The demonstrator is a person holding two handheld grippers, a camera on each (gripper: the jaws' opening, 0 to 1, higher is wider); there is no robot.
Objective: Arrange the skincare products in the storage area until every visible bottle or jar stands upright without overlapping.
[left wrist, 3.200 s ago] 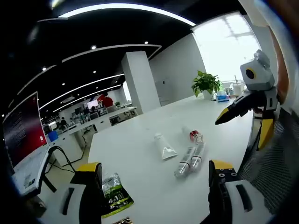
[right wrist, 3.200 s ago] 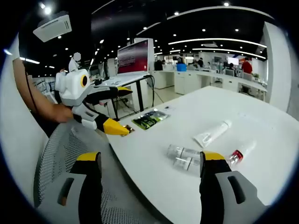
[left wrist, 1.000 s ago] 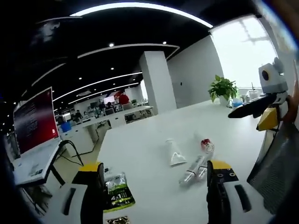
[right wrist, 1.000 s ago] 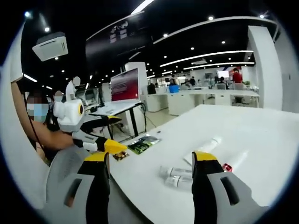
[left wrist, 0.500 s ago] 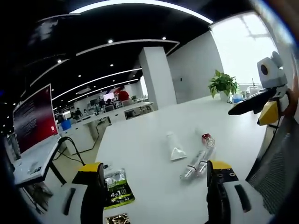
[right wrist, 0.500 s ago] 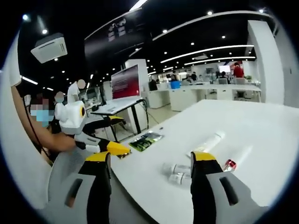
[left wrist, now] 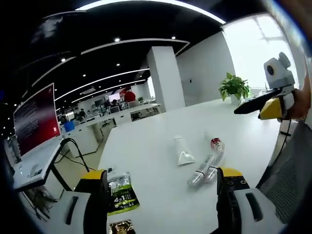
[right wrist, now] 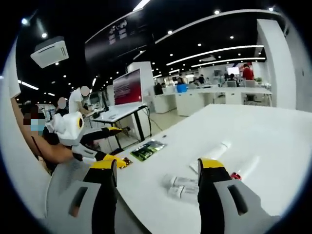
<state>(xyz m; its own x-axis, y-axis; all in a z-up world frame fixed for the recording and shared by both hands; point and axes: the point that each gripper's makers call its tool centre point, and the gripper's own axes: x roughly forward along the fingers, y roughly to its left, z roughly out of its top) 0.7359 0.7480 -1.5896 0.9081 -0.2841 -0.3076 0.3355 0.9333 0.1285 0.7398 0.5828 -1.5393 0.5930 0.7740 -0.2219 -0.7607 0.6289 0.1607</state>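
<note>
Several skincare items lie flat on the white table point(left wrist: 146, 146). A white tube point(left wrist: 183, 150) and a red-capped tube point(left wrist: 215, 145) lie beyond two clear bottles point(left wrist: 204, 170) that rest side by side. My left gripper point(left wrist: 161, 173) hovers open over the table's near edge, nothing between its jaws. In the right gripper view the same clear bottles point(right wrist: 179, 186), white tube point(right wrist: 212, 153) and red-capped tube point(right wrist: 245, 169) lie ahead of my right gripper point(right wrist: 156, 165), which is open and holds nothing. Each gripper appears in the other's view: the right gripper point(left wrist: 265, 103) and the left gripper point(right wrist: 90, 148), both held in the air off the table.
A green sachet point(left wrist: 119, 193) and a small dark sachet point(left wrist: 121, 226) lie near the table's left corner. A mesh chair point(left wrist: 292, 170) stands by the table edge. A potted plant point(left wrist: 234, 87) sits at the far end. Desks and a red monitor point(right wrist: 127, 87) stand beyond.
Both views have shifted a little with the hands. The left gripper sits lower and further left in the right gripper view. The items on the table have not moved.
</note>
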